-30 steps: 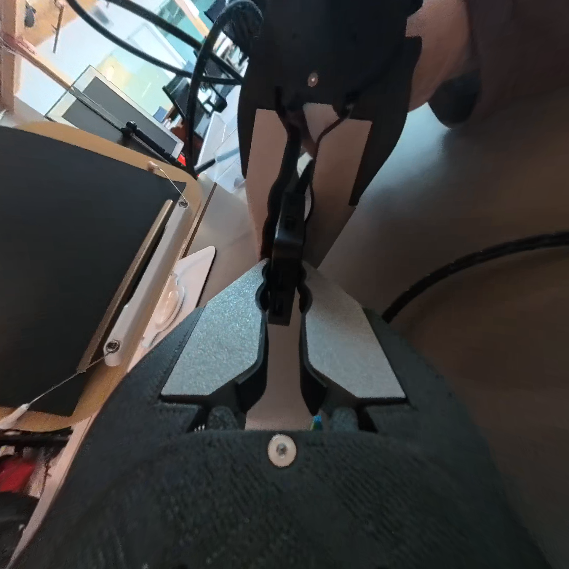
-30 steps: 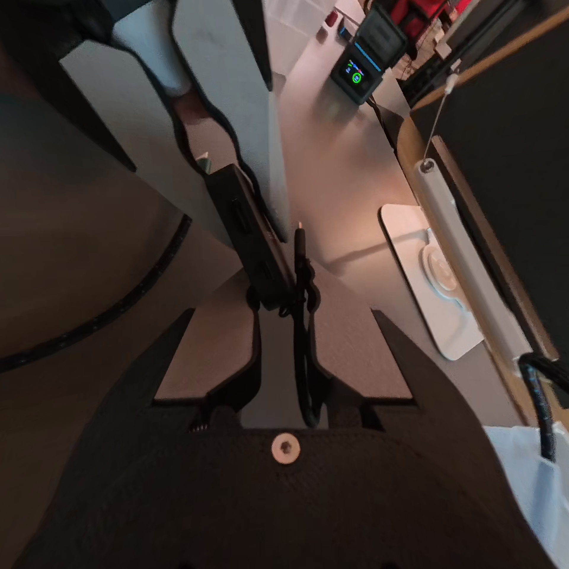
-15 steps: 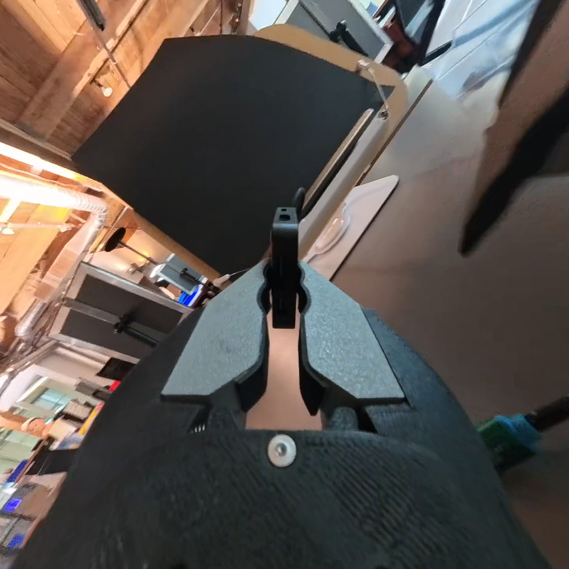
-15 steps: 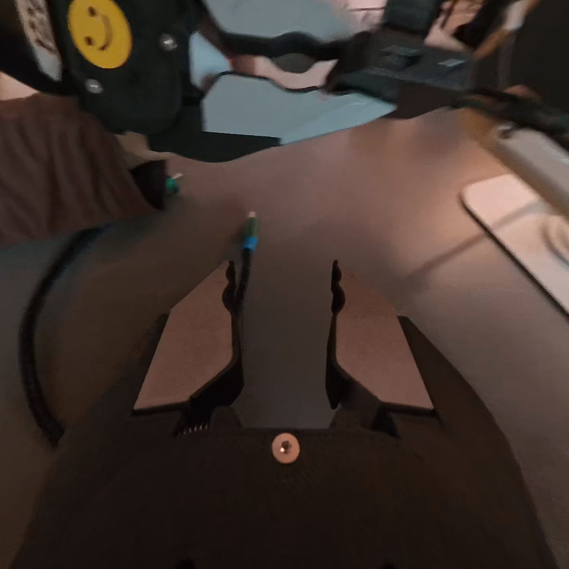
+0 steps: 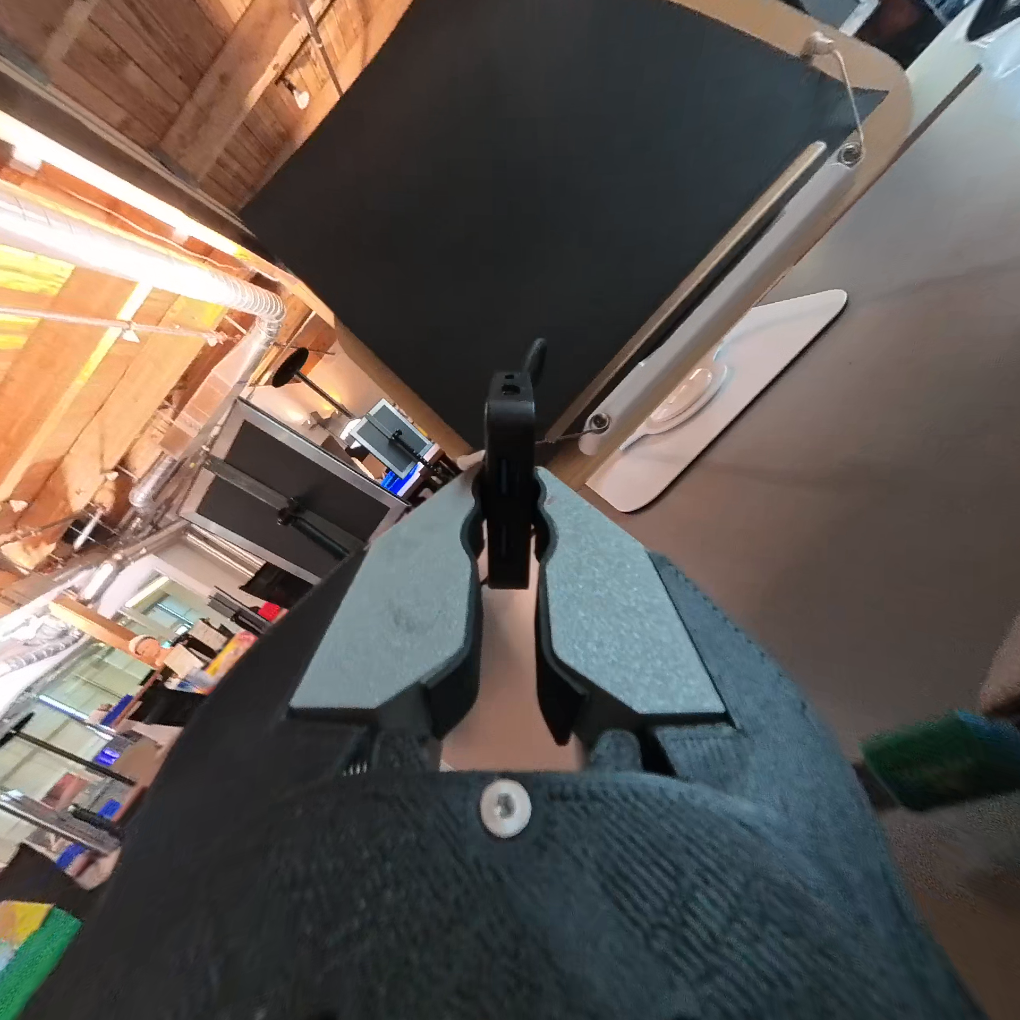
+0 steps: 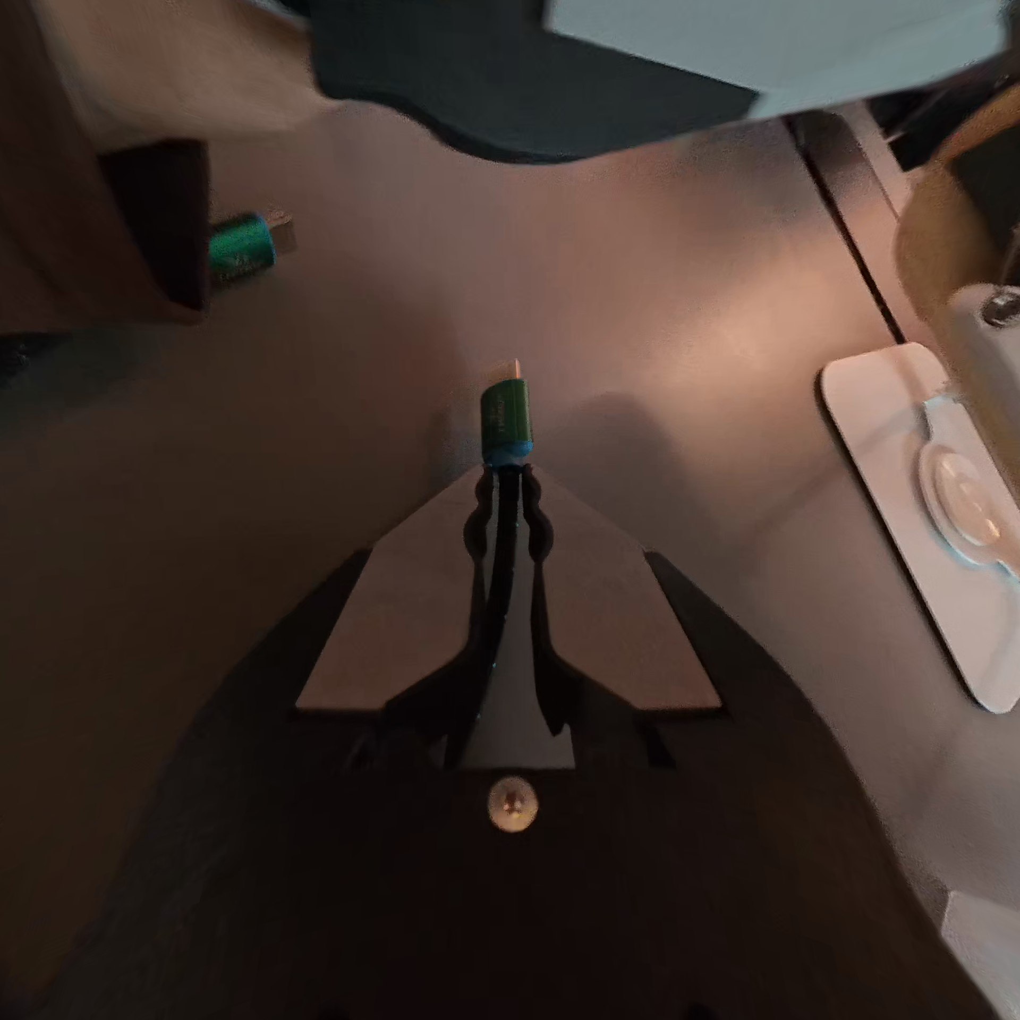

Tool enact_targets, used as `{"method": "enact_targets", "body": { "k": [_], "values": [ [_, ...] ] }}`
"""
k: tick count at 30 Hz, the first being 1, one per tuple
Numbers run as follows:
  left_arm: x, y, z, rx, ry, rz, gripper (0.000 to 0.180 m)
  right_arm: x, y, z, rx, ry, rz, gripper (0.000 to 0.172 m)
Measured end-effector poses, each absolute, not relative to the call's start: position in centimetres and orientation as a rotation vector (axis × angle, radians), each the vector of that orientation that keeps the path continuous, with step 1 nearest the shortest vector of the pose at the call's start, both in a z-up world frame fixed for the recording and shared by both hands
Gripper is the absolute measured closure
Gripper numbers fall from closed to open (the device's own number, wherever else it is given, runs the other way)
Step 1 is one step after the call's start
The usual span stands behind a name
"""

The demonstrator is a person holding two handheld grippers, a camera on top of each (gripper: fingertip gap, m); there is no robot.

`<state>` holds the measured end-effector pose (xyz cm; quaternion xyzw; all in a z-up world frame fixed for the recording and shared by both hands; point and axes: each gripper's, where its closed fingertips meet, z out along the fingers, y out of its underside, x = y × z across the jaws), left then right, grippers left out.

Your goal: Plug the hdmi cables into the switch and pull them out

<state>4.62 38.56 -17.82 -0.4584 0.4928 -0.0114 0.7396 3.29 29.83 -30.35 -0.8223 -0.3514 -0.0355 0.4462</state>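
Change since earlier: right gripper (image 6: pixel 508 474), spread wide half a second back with the cable lying by its left finger, is now clamping that cable; left gripper (image 5: pixel 508 497) is keeping its grip on the switch while its view is tilting further toward the ceiling.

Left wrist view, grip: both pads are pressing on the flat sides of the switch (image 5: pixel 509 441), which is standing edge-on between them and reaching out past the fingertips.
Left wrist view, switch: a slim black box with rounded corners, showing small openings on its far end and a narrow slot along the edge facing the camera.
Left wrist view, surroundings: a black panel (image 5: pixel 552 193) is filling the space ahead; a white plate (image 5: pixel 773 359) is lying ahead to the right on the brown table (image 5: pixel 883 497); a blurred green plug (image 5: pixel 938 756) is sitting low at the right.

Right wrist view, grip: the fingers are closing on the black HDMI cable (image 6: pixel 505 530) just behind its plug.
Right wrist view, plug: the green connector (image 6: pixel 503 419) with a blue collar and a metal tip is sticking out just beyond the fingertips, pointing forward over the table.
Right wrist view, second plug: another green connector (image 6: pixel 243 248) is showing far ahead to the left, partly hidden.
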Motion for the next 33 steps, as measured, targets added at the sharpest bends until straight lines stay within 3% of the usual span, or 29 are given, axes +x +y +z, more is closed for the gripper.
{"method": "enact_targets", "body": {
  "k": [6, 13, 33],
  "values": [
    [5.3, 37.5, -17.9, -0.979, 1.115, -0.119, 0.168, 5.7, 29.6, -27.6, -2.02, -0.607, 0.155, 0.166],
    [6.1, 34.9, -19.0, -0.718, 1.271, 0.055, 0.169, 7.3, 29.1, -25.4, -1.959, -0.418, 0.446, 0.166],
    [6.2, 33.9, -20.0, -0.569, 1.307, 0.237, 0.169, 7.6, 27.3, -21.7, -1.827, -0.319, 0.876, 0.166]
  ]
}}
